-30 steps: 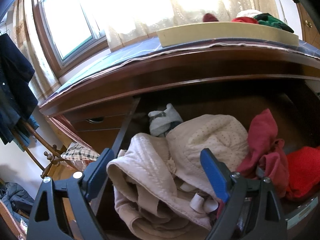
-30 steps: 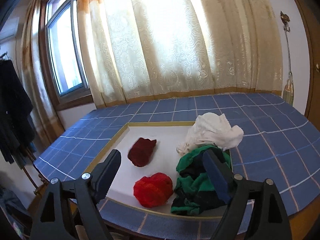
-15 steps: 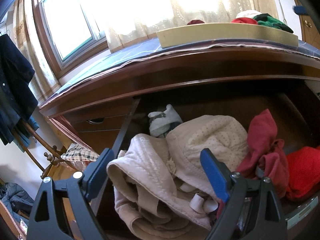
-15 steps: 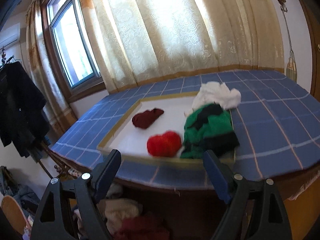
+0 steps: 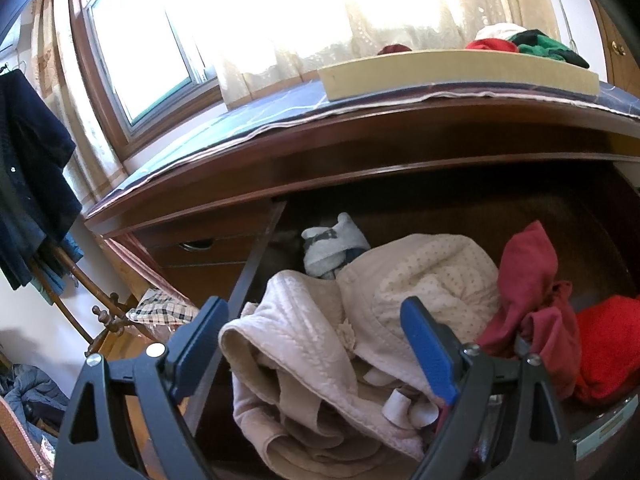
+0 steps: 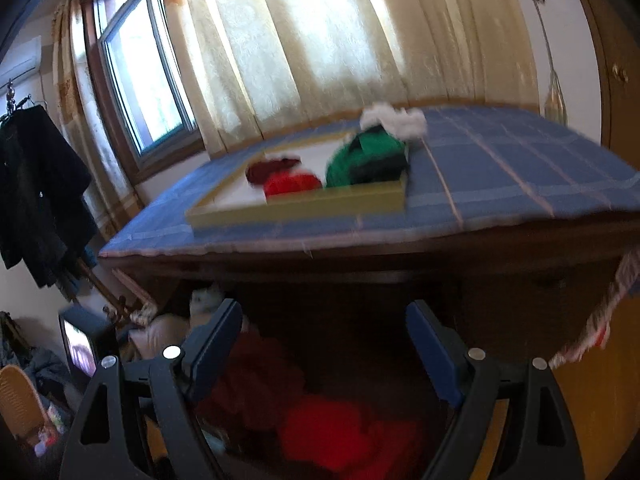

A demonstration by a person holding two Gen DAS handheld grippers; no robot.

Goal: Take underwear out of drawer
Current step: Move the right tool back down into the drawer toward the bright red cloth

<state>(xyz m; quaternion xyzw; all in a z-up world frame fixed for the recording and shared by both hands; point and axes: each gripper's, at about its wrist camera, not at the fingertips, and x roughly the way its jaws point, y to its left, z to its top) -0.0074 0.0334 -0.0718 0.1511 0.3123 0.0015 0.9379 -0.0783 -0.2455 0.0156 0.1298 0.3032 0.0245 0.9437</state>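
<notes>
Sunlit worktop (image 5: 256,120), its tray (image 5: 440,68) collecting garments. Below, left gripper (image 5: 314,308) and right gripper (image 6: 326,310) – both spread, empty – aim at the drawer (image 5: 256,264) for more underwear (image 5: 608,344).

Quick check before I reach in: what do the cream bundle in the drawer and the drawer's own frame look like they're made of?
The cream quilted garment looks like soft padded fabric, matte: stitched ribs, limp folds. The dotted cream piece beside it seems a thin knit with tiny printed dots. The dark brown drawer frame looks like varnished wood, with a slight sheen along its edge.
</notes>
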